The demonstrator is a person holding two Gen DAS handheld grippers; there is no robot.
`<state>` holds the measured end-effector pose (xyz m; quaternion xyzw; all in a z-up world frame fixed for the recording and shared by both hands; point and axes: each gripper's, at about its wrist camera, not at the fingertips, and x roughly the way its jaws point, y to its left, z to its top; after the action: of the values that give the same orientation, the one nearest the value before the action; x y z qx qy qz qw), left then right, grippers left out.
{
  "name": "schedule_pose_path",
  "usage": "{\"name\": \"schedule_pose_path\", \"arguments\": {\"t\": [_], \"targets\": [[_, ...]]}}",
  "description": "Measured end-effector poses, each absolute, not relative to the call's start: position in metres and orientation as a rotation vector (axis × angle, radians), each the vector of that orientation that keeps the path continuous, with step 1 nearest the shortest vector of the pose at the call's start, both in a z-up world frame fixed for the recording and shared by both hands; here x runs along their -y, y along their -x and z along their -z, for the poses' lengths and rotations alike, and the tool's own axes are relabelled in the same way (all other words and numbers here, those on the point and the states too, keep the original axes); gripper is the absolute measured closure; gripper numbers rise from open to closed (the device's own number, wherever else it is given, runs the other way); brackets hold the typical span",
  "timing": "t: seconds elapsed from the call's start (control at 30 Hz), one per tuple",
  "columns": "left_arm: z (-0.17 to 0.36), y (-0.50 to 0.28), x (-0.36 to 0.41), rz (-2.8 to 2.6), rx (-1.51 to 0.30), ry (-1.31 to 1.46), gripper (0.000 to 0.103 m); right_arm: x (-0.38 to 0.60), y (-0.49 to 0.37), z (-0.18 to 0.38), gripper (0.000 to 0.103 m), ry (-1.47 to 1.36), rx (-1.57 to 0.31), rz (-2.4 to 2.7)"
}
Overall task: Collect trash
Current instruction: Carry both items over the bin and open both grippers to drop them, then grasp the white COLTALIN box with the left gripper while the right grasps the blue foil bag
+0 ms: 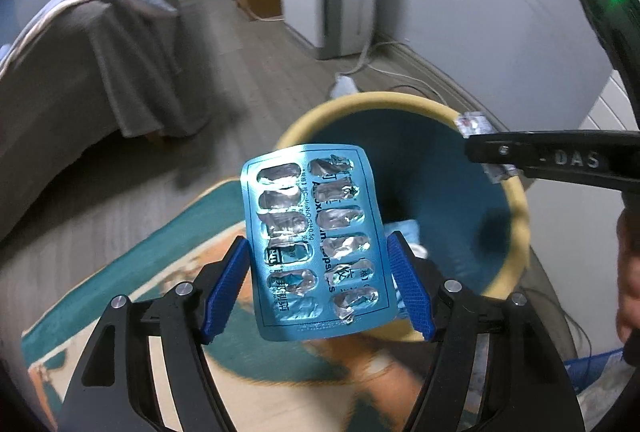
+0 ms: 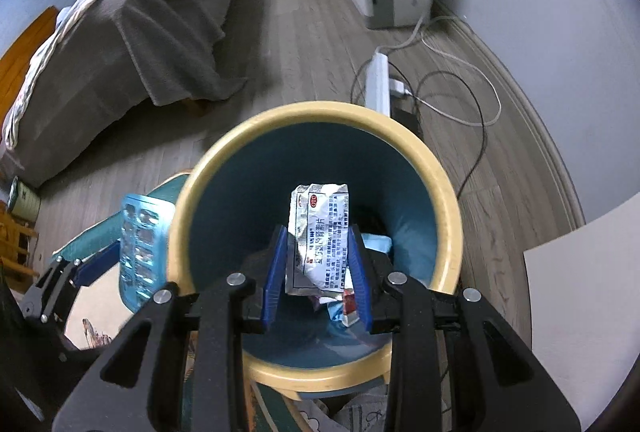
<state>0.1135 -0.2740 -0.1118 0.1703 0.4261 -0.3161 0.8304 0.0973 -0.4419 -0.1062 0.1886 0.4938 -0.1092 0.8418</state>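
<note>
Your left tongs (image 1: 320, 280) pinch a blue foil blister pack (image 1: 314, 240) by its long edges, its punched-out pockets crumpled and silvery, held upright just short of the trash bin's (image 1: 516, 200) cream rim. Only your right wrist view shows the right tongs (image 2: 318, 268) clamped on a creased white medicine sachet (image 2: 320, 232) directly over the bin's (image 2: 224, 156) teal round interior, with other wrappers lying at the bottom. Behind the bin, a grey-draped bed (image 2: 132, 32) and a power strip (image 2: 380, 80) sit on the wooden floor (image 2: 304, 32)
</note>
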Motion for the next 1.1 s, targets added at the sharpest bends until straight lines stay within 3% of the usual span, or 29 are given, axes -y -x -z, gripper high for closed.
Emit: {"name": "schedule_pose_path", "arguments": {"t": [0.1, 0.2, 0.27, 0.4, 0.47, 0.57, 0.6, 1.1], "targets": [[0.119, -0.107, 0.291, 0.692, -0.904, -0.404, 0.031, 0.451, -0.096, 0.109, 0.072, -0.420, -1.046, 0.237], [0.124, -0.106, 0.297, 0.701, -0.900, -0.427, 0.021, 0.458, -0.095, 0.109, 0.069, -0.433, -1.047, 0.247], [0.123, -0.105, 0.295, 0.710, -0.892, -0.427, 0.018, 0.460, -0.094, 0.108, 0.052, -0.453, -1.037, 0.253], [0.113, -0.107, 0.282, 0.680, -0.874, -0.432, 0.015, 0.460, -0.095, 0.106, 0.046, -0.465, -1.031, 0.258], [0.104, -0.107, 0.270, 0.660, -0.858, -0.435, 0.013, 0.456, -0.095, 0.104, 0.029, -0.462, -1.027, 0.258], [0.085, -0.104, 0.241, 0.621, -0.836, -0.424, 0.012, 0.450, -0.092, 0.096, 0.010, -0.439, -1.013, 0.260], [0.080, -0.104, 0.231, 0.612, -0.830, -0.416, 0.012, 0.445, -0.091, 0.093, 0.008, -0.426, -1.008, 0.259], [0.041, -0.034, 0.074, 0.416, -0.841, -0.302, 0.010, 0.323, -0.042, 0.075, 0.007, -0.237, -1.058, 0.054]]}}
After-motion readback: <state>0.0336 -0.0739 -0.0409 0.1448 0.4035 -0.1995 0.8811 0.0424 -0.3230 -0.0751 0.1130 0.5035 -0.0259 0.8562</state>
